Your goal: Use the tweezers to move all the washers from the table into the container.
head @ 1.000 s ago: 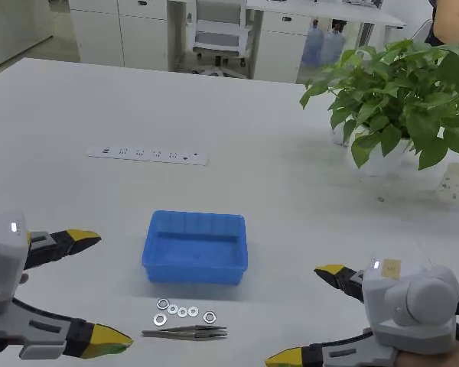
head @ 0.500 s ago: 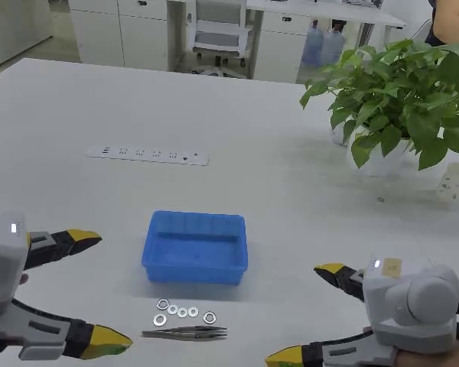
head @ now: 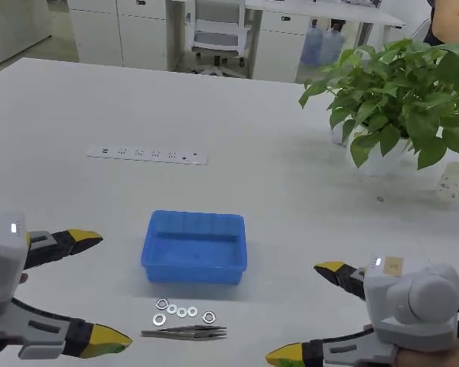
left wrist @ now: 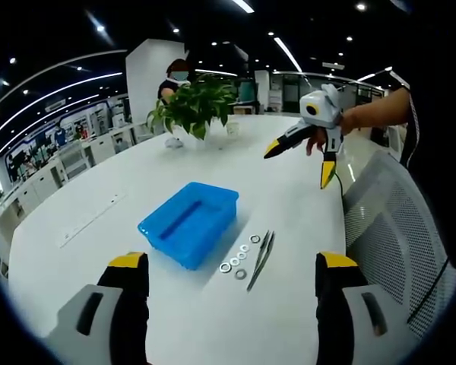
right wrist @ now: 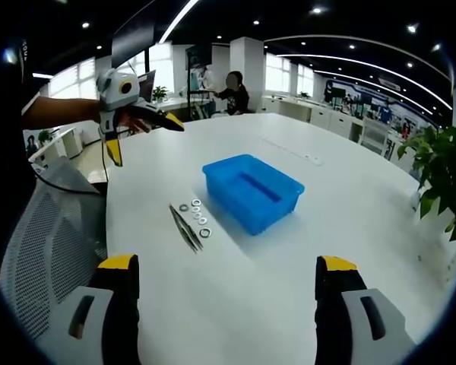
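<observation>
A blue plastic container [head: 195,246] sits on the white table, with nothing visible inside it. Just in front of it lie several small metal washers [head: 182,312] in a loose row, and the tweezers [head: 185,332] lie flat alongside them near the table's front edge. My left gripper [head: 98,289] hovers open to the left of them, holding nothing. My right gripper [head: 311,313] is open at the lower right, also holding nothing. The container [left wrist: 188,221], washers [left wrist: 239,259] and tweezers [left wrist: 261,260] lie ahead of the left jaws. The right gripper view shows the container [right wrist: 252,191], washers [right wrist: 197,217] and tweezers [right wrist: 185,226].
A white power strip [head: 148,155] lies farther back on the table. A leafy potted plant [head: 398,99] and a small clear cup [head: 455,182] stand at the right. Cabinets and a chair [head: 218,34] are beyond the far edge. A mesh chair [left wrist: 399,251] stands by the front edge.
</observation>
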Motion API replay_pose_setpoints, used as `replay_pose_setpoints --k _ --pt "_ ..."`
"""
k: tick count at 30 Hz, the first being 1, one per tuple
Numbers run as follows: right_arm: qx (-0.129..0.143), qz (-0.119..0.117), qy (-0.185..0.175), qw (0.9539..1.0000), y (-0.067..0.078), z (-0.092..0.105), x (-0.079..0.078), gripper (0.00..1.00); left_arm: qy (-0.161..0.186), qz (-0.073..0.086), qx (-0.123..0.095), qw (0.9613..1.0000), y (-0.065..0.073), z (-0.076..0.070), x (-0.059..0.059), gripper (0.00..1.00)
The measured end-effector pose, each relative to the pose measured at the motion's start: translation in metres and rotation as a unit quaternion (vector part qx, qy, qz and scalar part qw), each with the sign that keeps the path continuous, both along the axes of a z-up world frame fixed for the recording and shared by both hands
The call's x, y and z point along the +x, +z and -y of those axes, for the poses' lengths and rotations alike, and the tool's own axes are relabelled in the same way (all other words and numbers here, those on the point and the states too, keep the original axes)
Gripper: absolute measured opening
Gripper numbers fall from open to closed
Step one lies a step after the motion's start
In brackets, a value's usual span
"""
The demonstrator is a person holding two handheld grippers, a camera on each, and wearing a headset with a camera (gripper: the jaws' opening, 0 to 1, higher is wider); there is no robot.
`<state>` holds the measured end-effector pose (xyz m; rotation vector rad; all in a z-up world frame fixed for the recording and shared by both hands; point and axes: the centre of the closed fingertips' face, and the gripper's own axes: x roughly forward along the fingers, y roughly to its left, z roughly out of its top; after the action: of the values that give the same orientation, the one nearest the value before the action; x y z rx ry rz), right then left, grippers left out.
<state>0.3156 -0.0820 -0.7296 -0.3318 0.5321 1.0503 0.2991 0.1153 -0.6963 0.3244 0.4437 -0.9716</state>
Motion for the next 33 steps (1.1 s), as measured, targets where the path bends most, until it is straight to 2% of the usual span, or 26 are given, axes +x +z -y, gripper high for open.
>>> replay_pose_setpoints --k 33 --pt "0.001 0.004 -0.004 1.0000 0.0046 0.0042 0.0044 0.95 -0.009 -0.004 0.010 0.9999 -0.0012 0.0004 0.0008 0.95"
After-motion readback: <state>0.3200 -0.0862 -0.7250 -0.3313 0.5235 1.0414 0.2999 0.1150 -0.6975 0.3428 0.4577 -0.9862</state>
